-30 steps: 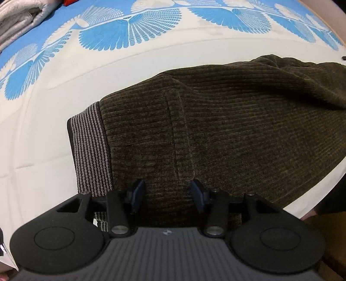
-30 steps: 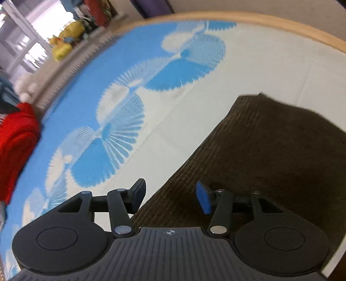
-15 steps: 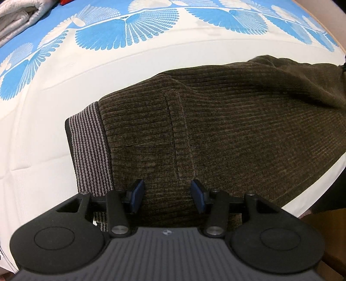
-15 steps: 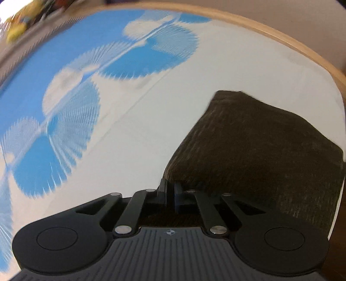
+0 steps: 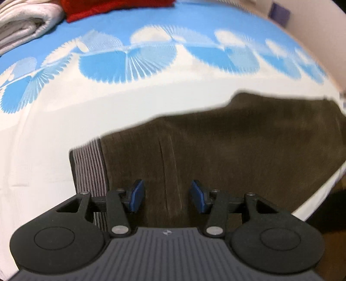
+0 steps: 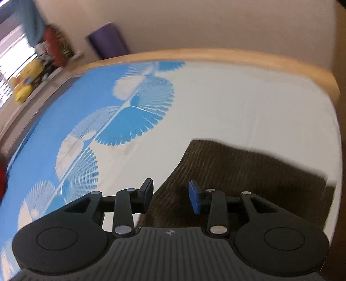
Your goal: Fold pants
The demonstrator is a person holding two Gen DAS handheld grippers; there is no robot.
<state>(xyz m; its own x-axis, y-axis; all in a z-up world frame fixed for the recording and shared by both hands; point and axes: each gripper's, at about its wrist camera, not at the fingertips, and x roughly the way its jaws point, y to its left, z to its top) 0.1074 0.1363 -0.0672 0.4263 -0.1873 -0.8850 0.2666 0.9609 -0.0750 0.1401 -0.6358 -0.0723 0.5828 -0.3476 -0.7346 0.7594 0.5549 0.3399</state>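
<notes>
Dark brown corduroy pants [image 5: 227, 147] lie folded flat on the bed, their grey striped waistband [image 5: 89, 166] at the left end. My left gripper [image 5: 165, 197] hovers open over the pants near the waistband, its blue pads clear of the cloth. In the right wrist view the other end of the pants [image 6: 237, 173] lies near the bed's corner. Above the edge of that end, my right gripper [image 6: 170, 195] has its jaws opening, with nothing pinched between the pads.
The bed sheet [image 5: 108, 108] is white with blue fan shapes. Folded white towels [image 5: 23, 28] and a red cloth [image 5: 112, 6] lie at the far left. A wooden bed rail [image 6: 216, 56] runs behind the pants; a purple object [image 6: 108, 41] and yellow toys [image 6: 26, 82] stand beyond.
My right gripper shut at the pants' edge half a second ago and has since opened, pulling back and tilting up. The left gripper rose a little and stayed open.
</notes>
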